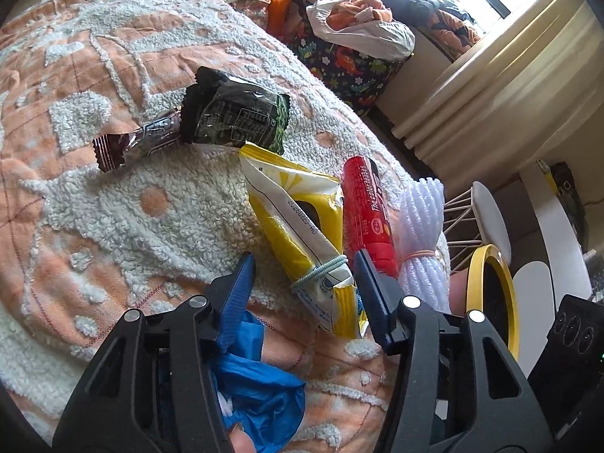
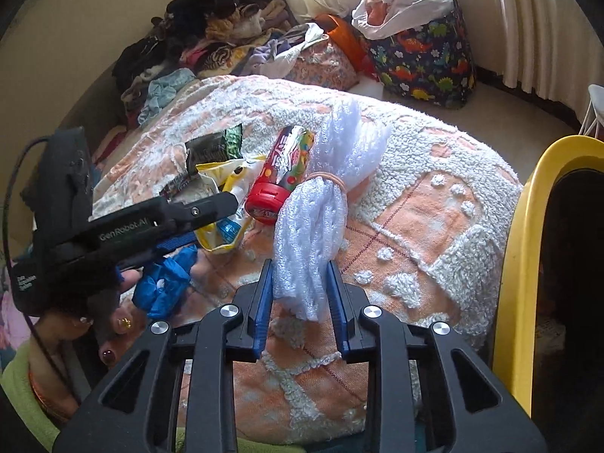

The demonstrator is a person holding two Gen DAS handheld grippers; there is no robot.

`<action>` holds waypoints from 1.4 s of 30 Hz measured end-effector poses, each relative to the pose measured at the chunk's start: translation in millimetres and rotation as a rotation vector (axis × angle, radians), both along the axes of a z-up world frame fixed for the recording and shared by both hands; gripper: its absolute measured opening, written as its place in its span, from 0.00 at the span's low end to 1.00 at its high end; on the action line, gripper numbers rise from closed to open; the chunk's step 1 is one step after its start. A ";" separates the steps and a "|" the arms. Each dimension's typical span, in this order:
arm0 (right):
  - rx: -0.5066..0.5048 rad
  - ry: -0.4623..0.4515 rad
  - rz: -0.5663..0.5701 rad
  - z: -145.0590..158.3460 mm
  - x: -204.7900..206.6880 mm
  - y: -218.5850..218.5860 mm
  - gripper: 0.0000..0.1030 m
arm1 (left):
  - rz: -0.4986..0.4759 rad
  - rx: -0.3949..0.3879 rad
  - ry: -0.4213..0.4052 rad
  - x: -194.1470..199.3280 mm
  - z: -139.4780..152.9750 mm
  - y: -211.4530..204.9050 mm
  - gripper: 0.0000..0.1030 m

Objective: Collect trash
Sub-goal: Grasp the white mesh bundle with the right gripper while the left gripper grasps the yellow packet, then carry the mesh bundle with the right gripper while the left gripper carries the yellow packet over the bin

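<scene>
On the bed (image 1: 113, 196), under its peach-and-white tufted cover, the rubbish lies in a loose row. Leftmost, a dark red wrapper (image 1: 136, 145) touches a black packet (image 1: 234, 117). Next, a yellow snack bag (image 1: 302, 226) tied with a pale band; the left hand-held gripper (image 1: 302, 275) straddles its tied end with jaws apart, pads not yet pressing. Crumpled blue plastic (image 1: 256, 381) sits just beneath that gripper. Beside the bag lies a red tube (image 1: 368, 211), then a white foam net (image 2: 321, 222) cinched by a rubber band. The right hand-held gripper (image 2: 300, 290) is clamped on the net's lower end. A yellow-rimmed bin (image 2: 528, 264) stands at the bed's right edge.

Risks, in my judgement: the left jaw nearest the tube may snag it and roll it off the bed; the slick bag could slip from a shallow pinch; the soft net may pull through the pads when lifted.

Legible: "The color" on the tube; a printed date code on the bag, not reliably readable; "GenRobot.AI" on the left gripper body
</scene>
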State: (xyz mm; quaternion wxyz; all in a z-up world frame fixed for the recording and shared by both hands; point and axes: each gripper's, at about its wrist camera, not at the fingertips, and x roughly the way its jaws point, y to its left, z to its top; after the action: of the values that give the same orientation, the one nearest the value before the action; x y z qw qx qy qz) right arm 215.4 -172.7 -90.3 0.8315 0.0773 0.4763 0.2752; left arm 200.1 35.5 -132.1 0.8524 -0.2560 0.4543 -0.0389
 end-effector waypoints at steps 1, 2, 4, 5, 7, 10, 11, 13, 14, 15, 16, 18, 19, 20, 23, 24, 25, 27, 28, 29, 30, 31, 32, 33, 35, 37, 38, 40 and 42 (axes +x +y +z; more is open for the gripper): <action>0.003 -0.004 -0.002 0.3 -1.4 -1.2 0.25 | -0.004 0.004 0.002 0.1 -0.3 -1.3 0.45; 0.003 -0.009 -0.005 1.1 -2.6 -3.7 0.25 | -0.007 0.006 0.007 0.9 -0.7 -2.1 0.45; 0.009 -0.023 -0.005 4.1 -6.2 -6.4 0.25 | -0.011 0.004 0.012 0.7 -2.5 -3.7 0.42; 0.012 -0.030 -0.006 6.3 -8.3 -8.0 0.25 | -0.014 0.007 0.013 1.2 -2.9 -4.6 0.40; 0.018 -0.045 -0.009 11.5 -10.8 -12.3 0.25 | -0.028 0.006 0.010 1.2 -3.6 -7.3 0.31; 0.031 -0.061 -0.013 17.6 -14.1 -16.7 0.25 | -0.043 0.027 0.005 2.7 -3.1 -14.7 0.28; 0.034 -0.067 -0.014 19.6 -15.2 -17.7 0.25 | -0.042 0.026 0.003 2.2 -3.1 -14.4 0.28; 0.036 -0.076 -0.013 22.8 -17.1 -19.1 0.25 | -0.032 0.014 -0.008 -0.1 -1.6 -11.9 0.27; 0.039 -0.082 -0.012 24.6 -18.8 -19.6 0.25 | -0.028 0.011 -0.018 -1.6 0.0 -11.0 0.26; 0.040 -0.089 -0.013 26.4 -20.4 -20.8 0.25 | -0.026 0.010 -0.032 -3.7 2.5 -10.0 0.26; 0.041 -0.093 -0.012 27.5 -21.6 -22.0 0.25 | -0.023 0.011 -0.045 -5.4 5.0 -10.5 0.26; 0.046 -0.099 -0.008 30.1 -23.0 -22.9 0.25 | -0.019 0.021 -0.076 -9.3 12.0 -9.3 0.26; 0.048 -0.103 -0.008 31.8 -24.1 -23.6 0.25 | -0.018 0.028 -0.091 -11.5 16.6 -8.9 0.26; 0.049 -0.108 -0.007 33.2 -25.4 -25.0 0.25 | -0.019 0.033 -0.104 -14.5 20.0 -8.8 0.26; 0.055 -0.119 -0.001 37.3 -27.0 -23.7 0.25 | -0.024 0.047 -0.140 -19.4 30.3 -9.9 0.26; 0.055 -0.123 0.003 38.7 -27.8 -23.5 0.25 | -0.024 0.049 -0.146 -20.0 32.8 -10.9 0.26; 0.055 -0.128 0.005 40.1 -28.5 -23.5 0.25 | -0.025 0.045 -0.154 -23.2 35.2 -10.7 0.26; 0.055 -0.136 0.007 42.4 -29.4 -23.5 0.25 | -0.025 0.040 -0.170 -26.4 39.8 -10.8 0.26; 0.055 -0.139 0.007 42.7 -29.6 -25.7 0.25 | -0.026 0.038 -0.176 -28.1 41.6 -10.8 0.26; 0.056 -0.144 0.005 44.3 -30.4 -27.0 0.25 | -0.027 0.036 -0.182 -30.1 43.9 -10.2 0.26; 0.057 -0.149 0.003 45.9 -31.5 -27.7 0.25 | -0.029 0.034 -0.189 -31.8 46.3 -9.6 0.26; 0.058 -0.153 0.002 47.6 -32.0 -28.8 0.25 | -0.031 0.033 -0.195 -32.0 49.1 -10.0 0.26; 0.057 -0.157 0.000 49.3 -32.7 -29.5 0.25 | -0.033 0.032 -0.200 -33.7 51.4 -10.6 0.26; 0.058 -0.162 -0.003 51.2 -33.2 -31.0 0.25 | -0.036 0.031 -0.205 -34.3 53.7 -11.3 0.26; 0.058 -0.170 -0.009 54.5 -34.0 -34.1 0.25 | -0.041 0.030 -0.216 -35.6 58.6 -15.0 0.26; 0.056 -0.178 -0.016 57.6 -35.0 -37.0 0.25 | -0.047 0.028 -0.226 -36.0 62.9 -17.5 0.26; 0.056 -0.183 -0.020 59.4 -35.5 -38.8 0.25 | -0.050 0.029 -0.230 -36.6 64.9 -19.1 0.26; 0.051 -0.193 -0.027 61.8 -37.4 -41.3 0.25 | -0.058 0.028 -0.237 -38.7 68.1 -22.4 0.26; 0.050 -0.198 -0.036 64.5 -38.2 -44.5 0.25 | -0.065 0.029 -0.242 -40.1 71.1 -24.8 0.26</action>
State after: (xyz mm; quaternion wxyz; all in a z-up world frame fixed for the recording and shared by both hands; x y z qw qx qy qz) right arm 177.2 -217.2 -25.8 0.8772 0.0788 0.3833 0.2783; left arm 160.1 10.8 -61.0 0.9030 -0.2223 0.3565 -0.0906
